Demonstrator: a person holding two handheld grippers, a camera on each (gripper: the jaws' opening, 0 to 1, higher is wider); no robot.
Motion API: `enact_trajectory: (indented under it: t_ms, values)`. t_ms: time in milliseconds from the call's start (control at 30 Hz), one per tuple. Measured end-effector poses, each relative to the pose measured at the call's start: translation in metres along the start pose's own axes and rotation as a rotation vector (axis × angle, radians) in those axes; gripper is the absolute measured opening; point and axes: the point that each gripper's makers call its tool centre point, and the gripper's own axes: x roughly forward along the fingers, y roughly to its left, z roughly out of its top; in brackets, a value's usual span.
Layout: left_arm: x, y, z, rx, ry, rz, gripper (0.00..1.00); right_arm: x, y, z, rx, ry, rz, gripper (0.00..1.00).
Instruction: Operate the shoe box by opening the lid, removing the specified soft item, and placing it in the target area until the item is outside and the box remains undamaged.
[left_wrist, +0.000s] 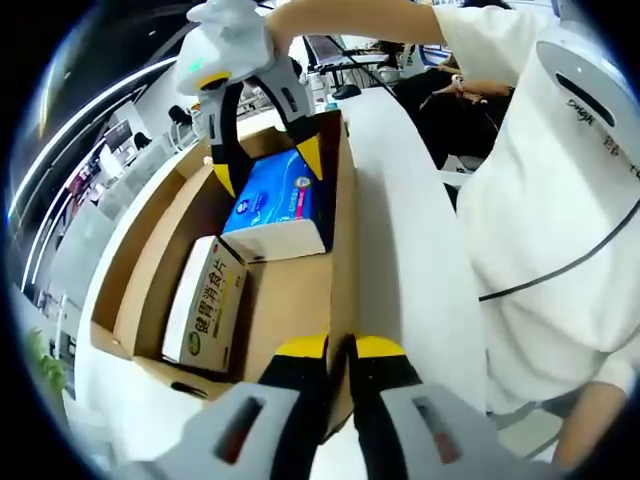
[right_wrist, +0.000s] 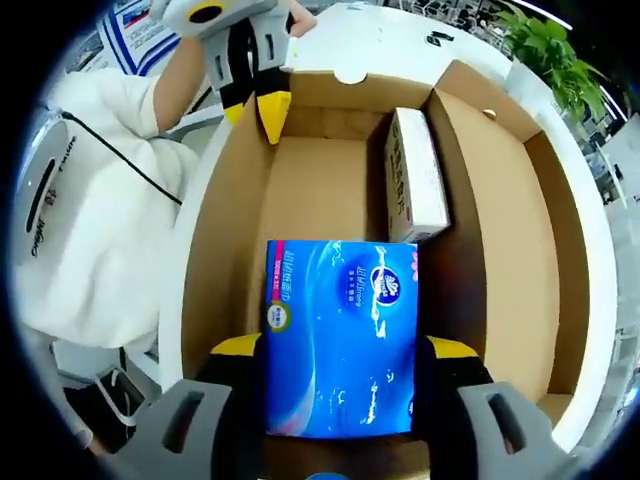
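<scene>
The open cardboard shoe box (left_wrist: 150, 250) (right_wrist: 500, 220) lies on a white table. My right gripper (right_wrist: 345, 350) is shut on a blue soft tissue pack (right_wrist: 345, 330), one jaw on each long side, inside the box. From the left gripper view that same right gripper (left_wrist: 268, 168) reaches down from above and clasps the tissue pack (left_wrist: 280, 195). My left gripper (left_wrist: 340, 348) is shut on the box's near side wall. It also appears at the box's far wall as the left gripper (right_wrist: 255, 112) in the right gripper view.
A white carton with green and yellow print (left_wrist: 205, 305) (right_wrist: 415, 180) lies in the box beside the pack. A person in a white top (left_wrist: 540, 250) (right_wrist: 90, 230) stands close along the table (left_wrist: 410, 230). A potted plant (right_wrist: 545, 50) stands beyond the box.
</scene>
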Motion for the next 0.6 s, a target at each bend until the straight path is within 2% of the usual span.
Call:
enact_trajectory:
  t_ms: [333, 600]
  values:
    - [0.0, 0.0, 0.0, 0.004, -0.002, 0.001, 0.07, 0.011, 0.004, -0.001, 0.015, 0.051, 0.015, 0.67]
    - [0.0, 0.0, 0.0, 0.005, -0.004, 0.003, 0.07, 0.026, 0.004, -0.003, 0.011, 0.094, 0.029, 0.73]
